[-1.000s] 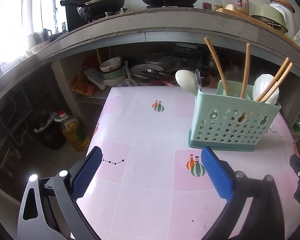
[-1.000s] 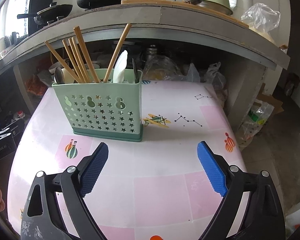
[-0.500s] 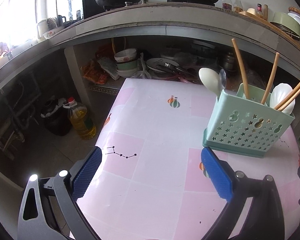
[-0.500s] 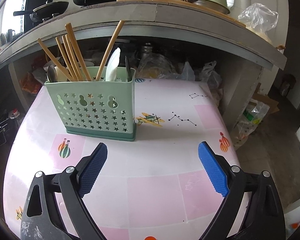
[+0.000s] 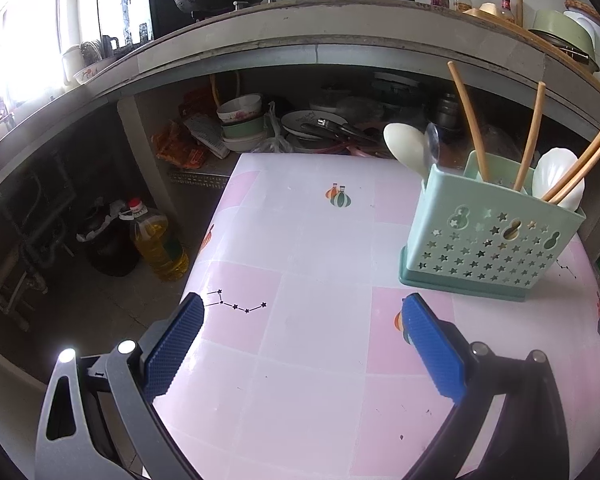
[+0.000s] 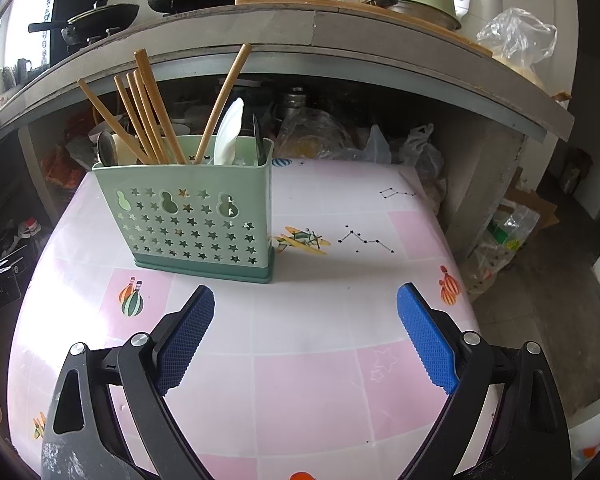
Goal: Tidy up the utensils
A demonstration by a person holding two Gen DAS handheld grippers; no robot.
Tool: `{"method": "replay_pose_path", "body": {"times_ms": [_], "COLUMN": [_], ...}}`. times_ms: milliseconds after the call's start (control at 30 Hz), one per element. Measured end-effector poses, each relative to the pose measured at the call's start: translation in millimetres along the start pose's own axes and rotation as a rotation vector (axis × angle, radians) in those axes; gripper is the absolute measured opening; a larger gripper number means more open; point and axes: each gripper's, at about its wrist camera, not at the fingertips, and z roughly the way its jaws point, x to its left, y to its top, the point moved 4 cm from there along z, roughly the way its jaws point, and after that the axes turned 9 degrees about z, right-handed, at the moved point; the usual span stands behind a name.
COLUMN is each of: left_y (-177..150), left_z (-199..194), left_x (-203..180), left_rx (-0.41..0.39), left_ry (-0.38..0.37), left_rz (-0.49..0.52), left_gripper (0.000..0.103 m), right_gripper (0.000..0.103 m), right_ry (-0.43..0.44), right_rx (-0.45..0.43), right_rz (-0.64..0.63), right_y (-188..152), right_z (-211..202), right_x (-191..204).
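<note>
**Both grippers wide open, caddy loaded on the table**

Here is the left gripper (image 5: pixel 302 320), blue pads (image 5: pixel 430 350) spread wide and nothing between them, hovering over the pink-and-white table (image 5: pixel 300 380). The right gripper (image 6: pixel 306 316) shows the same picture: pads (image 6: pixel 424 336) far apart, empty, above the table (image 6: pixel 308 380).

The green caddy (image 6: pixel 196 220) is the landmark. It stands upright on the table, ahead and left of the right gripper, clear of its pads. Seen from the left gripper, the caddy (image 5: pixel 488 236) sits ahead and to the right, again untouched.

Inside the caddy: chopsticks (image 6: pixel 152 116) lean out over its top, a bundle at the left end and one more slanting right of centre. A white spoon (image 6: pixel 228 136) stands just right of that, a metal spoon (image 6: pixel 106 148) pokes up at the far left end. From the left wrist view, a white spoon (image 5: pixel 406 152) rises at the caddy's left end, with chopsticks (image 5: pixel 466 120) further along.

Behind the caddy, a shelf under the counter (image 6: pixel 340 28) holds bowls (image 5: pixel 242 120) and bags. A bottle of oil (image 5: pixel 158 244) stands on the floor, far left of the caddy.
</note>
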Motion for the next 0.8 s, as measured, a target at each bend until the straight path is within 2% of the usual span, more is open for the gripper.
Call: {"method": "replay_pose_path", "body": {"times_ms": [800], "left_y": [0.1], "left_z": [-0.1], "left_x": [-0.2], "left_rx": [0.002], "left_ry": [-0.007], "left_rz": [0.015], "left_gripper": [0.097], "right_gripper": [0.089], "right_ry": [0.014], "right_rx": [0.005], "right_rz": [-0.003], "right_y": [0.0], "right_z": [0.8], "right_x": [3.7]}}
